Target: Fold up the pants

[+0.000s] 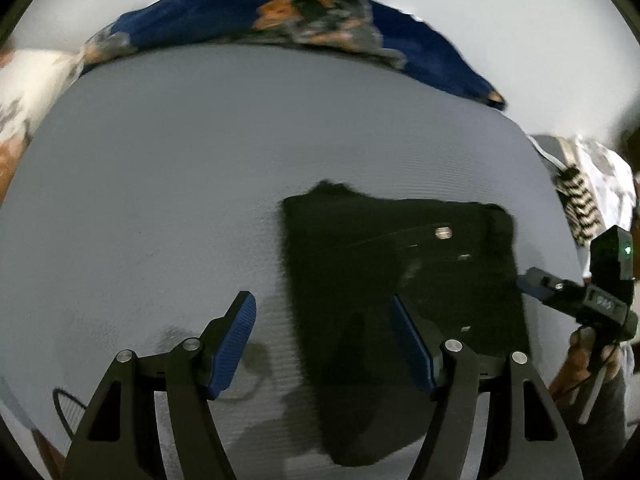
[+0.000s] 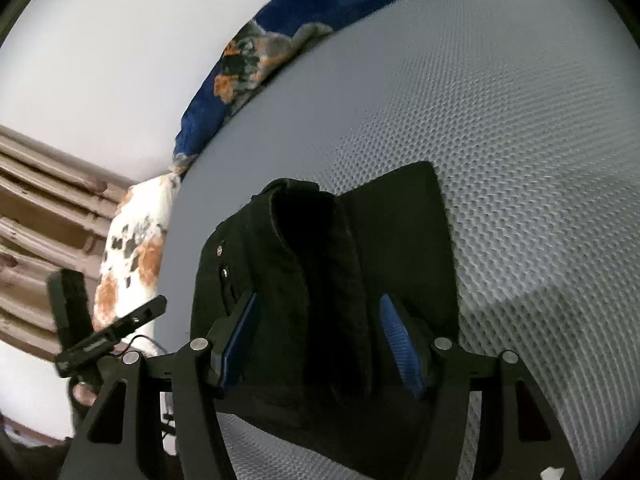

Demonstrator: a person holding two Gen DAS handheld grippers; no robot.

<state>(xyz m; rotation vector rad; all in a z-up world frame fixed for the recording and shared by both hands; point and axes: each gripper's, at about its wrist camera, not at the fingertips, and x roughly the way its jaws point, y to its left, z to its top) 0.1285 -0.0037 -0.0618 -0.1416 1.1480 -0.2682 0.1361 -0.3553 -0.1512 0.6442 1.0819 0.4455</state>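
The black pants (image 1: 400, 280) lie folded into a compact rectangle on the grey mattress (image 1: 180, 180); metal rivets show on top. My left gripper (image 1: 324, 304) is open and empty, just above the mattress at the fold's left edge. The right gripper (image 1: 568, 296) shows at the fold's right edge in the left wrist view. In the right wrist view the pants (image 2: 320, 272) fill the space between the spread jaws of my right gripper (image 2: 318, 304), which is open and close over the fold's thick edge. The left gripper (image 2: 108, 328) shows at the left there.
A blue blanket with orange patches (image 1: 280, 20) lies along the mattress's far edge. A white and orange patterned pillow (image 2: 132, 252) sits at a corner. A black-and-white striped cloth (image 1: 580, 208) lies at the right. A white wall stands behind.
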